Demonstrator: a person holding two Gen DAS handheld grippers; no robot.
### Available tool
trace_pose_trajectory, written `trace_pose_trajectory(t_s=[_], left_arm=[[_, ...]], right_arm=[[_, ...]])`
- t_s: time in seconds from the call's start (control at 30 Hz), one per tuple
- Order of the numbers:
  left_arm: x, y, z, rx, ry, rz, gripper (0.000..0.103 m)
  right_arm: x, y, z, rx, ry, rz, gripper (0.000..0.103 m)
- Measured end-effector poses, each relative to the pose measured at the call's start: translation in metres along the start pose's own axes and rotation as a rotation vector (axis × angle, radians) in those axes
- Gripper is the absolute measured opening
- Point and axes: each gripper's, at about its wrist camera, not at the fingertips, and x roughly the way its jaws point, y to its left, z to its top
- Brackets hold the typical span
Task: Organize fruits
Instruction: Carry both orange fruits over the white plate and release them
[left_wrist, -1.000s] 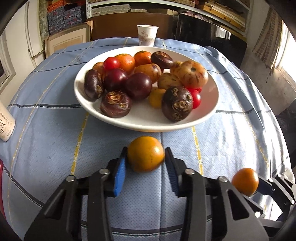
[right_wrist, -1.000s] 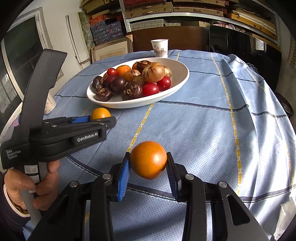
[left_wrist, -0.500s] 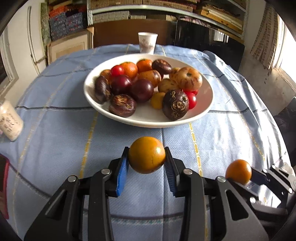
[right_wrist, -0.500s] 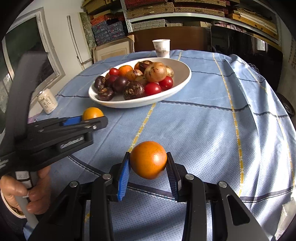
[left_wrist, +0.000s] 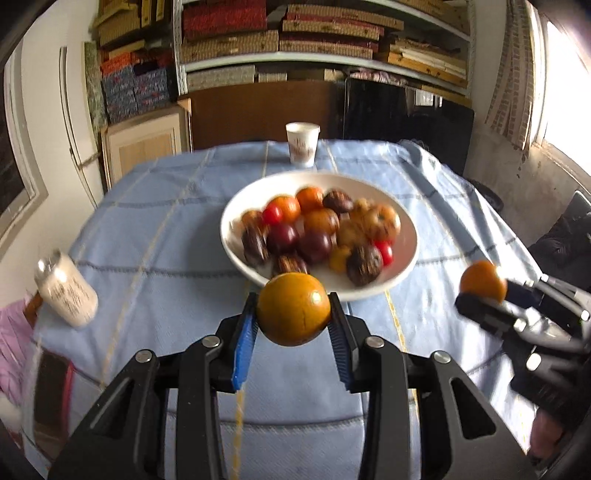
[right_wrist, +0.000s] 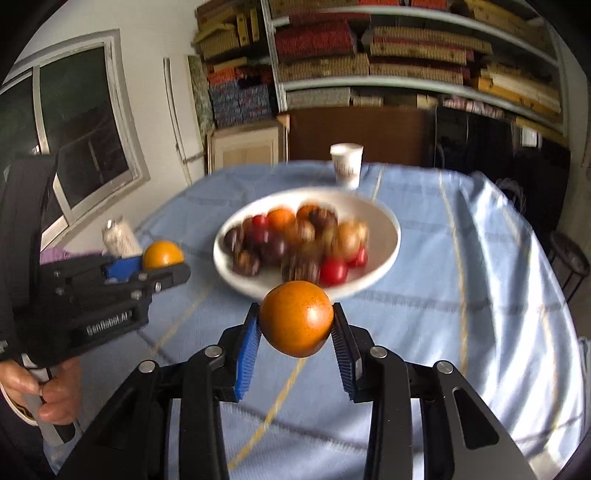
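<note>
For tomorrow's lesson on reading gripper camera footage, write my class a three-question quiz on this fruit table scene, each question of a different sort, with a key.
1. True or false: the left gripper is empty.
2. What does the right gripper hold? A) red tomato B) orange fruit C) paper cup
3. Fill in: beyond the white bowl of mixed fruit stands a paper ____.

Key
1. False: it is clamped on a yellow-orange fruit.
2. B: an orange fruit, carried above the blue tablecloth.
3. Cup: the paper cup is at the far table edge.
</note>
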Motion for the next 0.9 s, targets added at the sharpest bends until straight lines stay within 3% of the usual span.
trace_pose_trajectory(t_s=[0.23, 0.43, 0.63, 0.9], left_arm=[[0.012, 0.017, 0.049, -0.027, -0.047, -0.03, 0.036], [0.058, 0.023, 0.089, -0.057, -0.039, -0.049, 0.036], [0.111, 0.022, 0.101, -0.062, 0.02, -0.043, 0.036], [0.155, 0.018, 0.111, -0.05, 0.067, -0.037, 0.036]], right_arm=[[0.009, -0.011, 0.055, 0.034, -0.069, 0.001, 0.038], [0.044, -0.024, 0.082, 0.09, -0.072, 0.001, 0.038], [0.078, -0.037, 0.091, 0.154, -0.057, 0.007, 0.038], [0.087, -0.044, 0.103, 0.16, -0.085, 0.006, 0.038]])
